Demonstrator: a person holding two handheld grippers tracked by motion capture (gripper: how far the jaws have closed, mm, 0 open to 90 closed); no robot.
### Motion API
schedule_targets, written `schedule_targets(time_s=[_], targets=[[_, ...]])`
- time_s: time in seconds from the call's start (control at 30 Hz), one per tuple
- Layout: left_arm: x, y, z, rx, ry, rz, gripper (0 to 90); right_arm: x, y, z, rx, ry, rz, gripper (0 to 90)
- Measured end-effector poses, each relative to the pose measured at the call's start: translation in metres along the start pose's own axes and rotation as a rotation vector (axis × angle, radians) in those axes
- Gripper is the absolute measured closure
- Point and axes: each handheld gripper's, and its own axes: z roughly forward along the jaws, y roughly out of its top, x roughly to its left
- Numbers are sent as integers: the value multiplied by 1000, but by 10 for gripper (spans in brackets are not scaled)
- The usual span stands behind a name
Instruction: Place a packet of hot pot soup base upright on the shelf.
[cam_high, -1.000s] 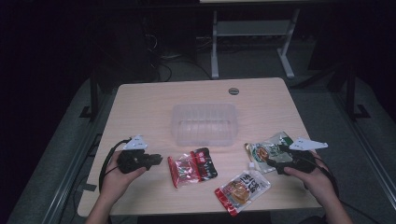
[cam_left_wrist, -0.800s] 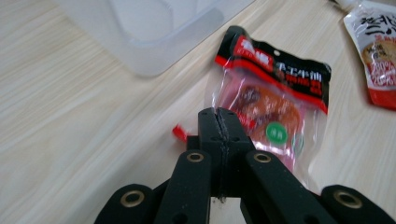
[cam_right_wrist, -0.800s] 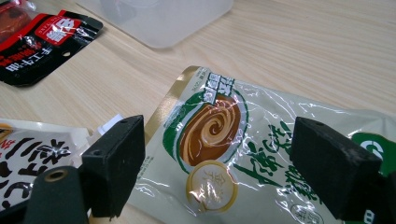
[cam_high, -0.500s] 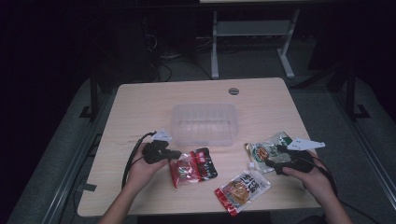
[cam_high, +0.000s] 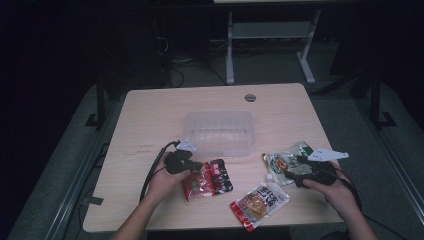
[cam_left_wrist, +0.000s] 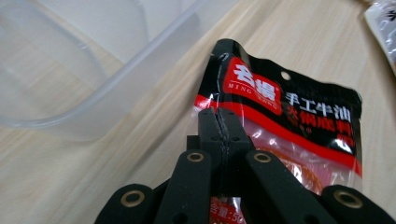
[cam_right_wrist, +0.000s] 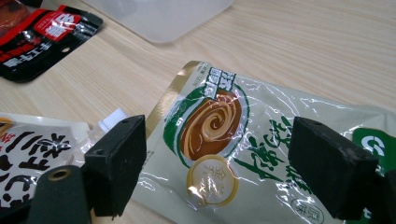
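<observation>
Left gripper (cam_left_wrist: 219, 114) clamps the red-and-black plastic sauce packet's (cam_left_wrist: 289, 116) near-left edge; clear plastic tub (cam_high: 220, 132) lies just beyond; right gripper (cam_right_wrist: 224, 163) gapes.

The left gripper (cam_left_wrist: 218, 122) hides the middle of the red-and-black packet (cam_left_wrist: 299, 126), the frame's edge crops the green-and-white pouch (cam_right_wrist: 243, 140) at right, and the clear container (cam_left_wrist: 93, 70) runs off the top.
</observation>
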Motion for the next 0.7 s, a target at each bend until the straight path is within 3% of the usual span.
schedule_targets(time_s=[0.07, 0.3, 0.53, 0.63, 0.7], targets=[[-3, 0, 1, 0, -22, -3, 900, 0, 0, 0, 0, -1, 0, 190], [-6, 1, 2, -3, -31, 6, 900, 0, 0, -1, -1, -2, 0, 190], [-10, -4, -20, -66, -27, 19, 900, 1, 0, -2, -1, -3, -6, 190], [-13, -8, -30, -77, -25, 8, 900, 3, 1, -1, -1, 5, -12, 189], [-13, -12, -37, -70, -25, 26, 900, 4, 1, -1, 3, 6, -14, 189]])
